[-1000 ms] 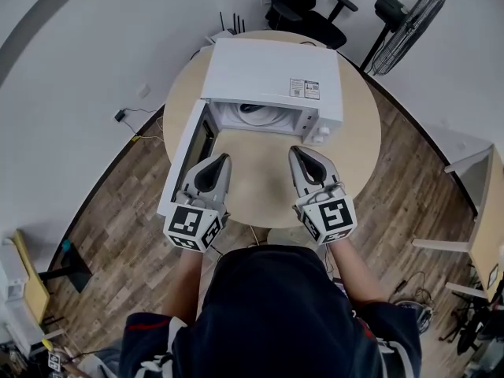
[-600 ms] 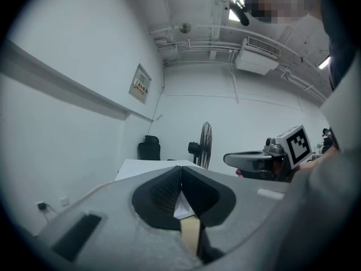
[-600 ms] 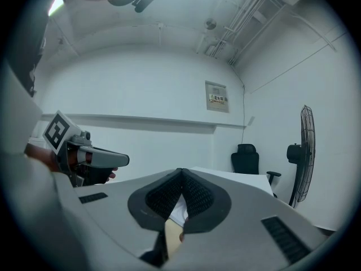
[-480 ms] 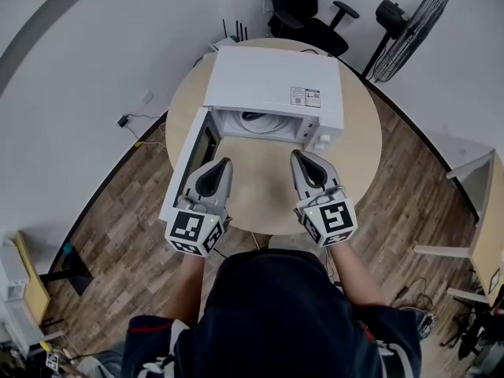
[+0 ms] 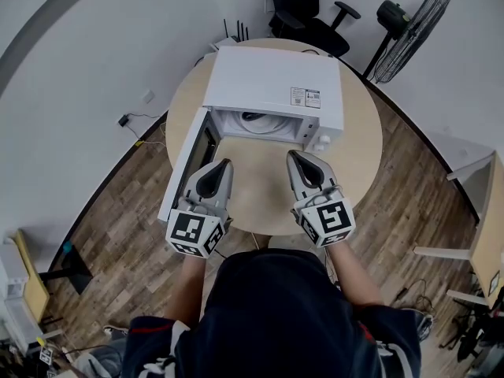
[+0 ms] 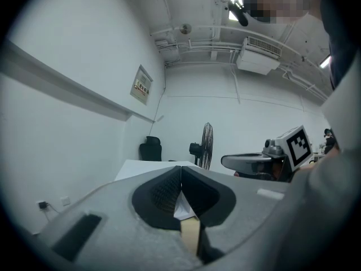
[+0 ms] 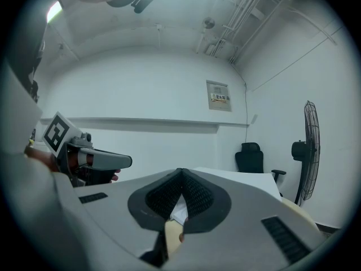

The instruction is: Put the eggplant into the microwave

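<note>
A white microwave (image 5: pixel 272 77) stands on the round wooden table (image 5: pixel 358 144) with its door (image 5: pixel 187 160) swung open to the left. Inside, a small dark shape (image 5: pixel 250 116) lies on the white turntable; I cannot tell whether it is the eggplant. No eggplant shows anywhere else. My left gripper (image 5: pixel 223 164) is held level in front of the open door, jaws shut and empty (image 6: pixel 180 168). My right gripper (image 5: pixel 293 156) is level beside it, facing the oven's opening, also shut and empty (image 7: pixel 180 171).
A black office chair (image 5: pixel 303 10) and a standing fan (image 5: pixel 409 26) are behind the table. A cable and plug (image 5: pixel 126 118) lie on the wood floor at the left. A light-coloured desk edge (image 5: pixel 484 211) is at the right.
</note>
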A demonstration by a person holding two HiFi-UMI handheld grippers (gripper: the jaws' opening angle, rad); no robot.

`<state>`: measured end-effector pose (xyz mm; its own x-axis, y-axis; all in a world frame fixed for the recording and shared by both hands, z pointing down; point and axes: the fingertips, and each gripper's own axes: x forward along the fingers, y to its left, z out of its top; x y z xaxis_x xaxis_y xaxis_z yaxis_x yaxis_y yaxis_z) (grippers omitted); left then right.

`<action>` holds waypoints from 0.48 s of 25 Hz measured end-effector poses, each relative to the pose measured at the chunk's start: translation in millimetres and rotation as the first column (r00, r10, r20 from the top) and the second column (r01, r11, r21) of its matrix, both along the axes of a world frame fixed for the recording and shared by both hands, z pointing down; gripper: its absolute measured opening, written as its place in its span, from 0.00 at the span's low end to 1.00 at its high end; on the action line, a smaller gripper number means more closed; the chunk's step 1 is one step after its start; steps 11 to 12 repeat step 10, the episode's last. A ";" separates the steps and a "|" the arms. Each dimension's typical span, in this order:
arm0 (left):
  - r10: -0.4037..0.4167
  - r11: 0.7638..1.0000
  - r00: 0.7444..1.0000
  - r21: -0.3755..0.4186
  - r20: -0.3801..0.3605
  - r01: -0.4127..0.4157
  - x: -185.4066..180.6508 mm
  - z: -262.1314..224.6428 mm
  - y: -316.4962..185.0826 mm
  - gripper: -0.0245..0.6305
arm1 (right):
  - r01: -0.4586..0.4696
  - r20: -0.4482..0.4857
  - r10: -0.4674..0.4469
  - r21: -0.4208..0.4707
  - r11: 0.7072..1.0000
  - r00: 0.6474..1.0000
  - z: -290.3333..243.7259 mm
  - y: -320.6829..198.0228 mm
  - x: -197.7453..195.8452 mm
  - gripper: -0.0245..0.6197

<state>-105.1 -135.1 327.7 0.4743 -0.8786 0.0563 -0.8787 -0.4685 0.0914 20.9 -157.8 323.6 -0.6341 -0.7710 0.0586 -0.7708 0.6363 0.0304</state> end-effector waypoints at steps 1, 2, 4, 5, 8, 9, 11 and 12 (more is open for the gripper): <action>-0.002 1.000 1.000 0.000 -0.002 0.002 -0.3 -0.6 0.2 0.06 | -0.001 0.001 0.001 -0.001 1.000 1.000 0.3 0.1 -0.4 0.05; -0.004 1.000 1.000 0.001 -0.004 0.004 -0.7 -1.3 0.5 0.06 | 0.001 0.001 -0.001 -0.001 1.000 1.000 -0.1 0.3 -1.3 0.05; -0.007 1.000 1.000 0.002 -0.007 0.007 -1.1 -2.1 1.1 0.06 | 0.004 -0.002 -0.004 0.004 1.000 1.000 -1.0 0.7 -2.9 0.05; -0.007 1.000 1.000 0.002 -0.010 0.007 -0.9 -2.1 1.5 0.06 | 0.005 -0.003 -0.005 0.005 1.000 1.000 -1.1 0.9 -3.2 0.05; -0.010 1.000 1.000 0.003 -0.014 0.010 0.1 -2.9 2.4 0.06 | 0.010 -0.007 -0.010 0.006 1.000 1.000 -0.9 1.0 -2.6 0.05; -0.011 1.000 1.000 0.005 -0.014 0.011 0.3 -3.4 2.6 0.06 | 0.012 -0.008 -0.012 0.006 1.000 1.000 -1.1 0.8 -2.3 0.05; -0.013 1.000 1.000 0.006 -0.013 0.013 0.5 -3.8 2.8 0.06 | 0.014 -0.008 -0.014 0.006 1.000 1.000 -1.3 0.7 -2.0 0.05; -0.013 1.000 1.000 0.006 -0.013 0.013 0.5 -3.8 2.8 0.06 | 0.014 -0.008 -0.014 0.006 1.000 1.000 -1.3 0.7 -2.0 0.05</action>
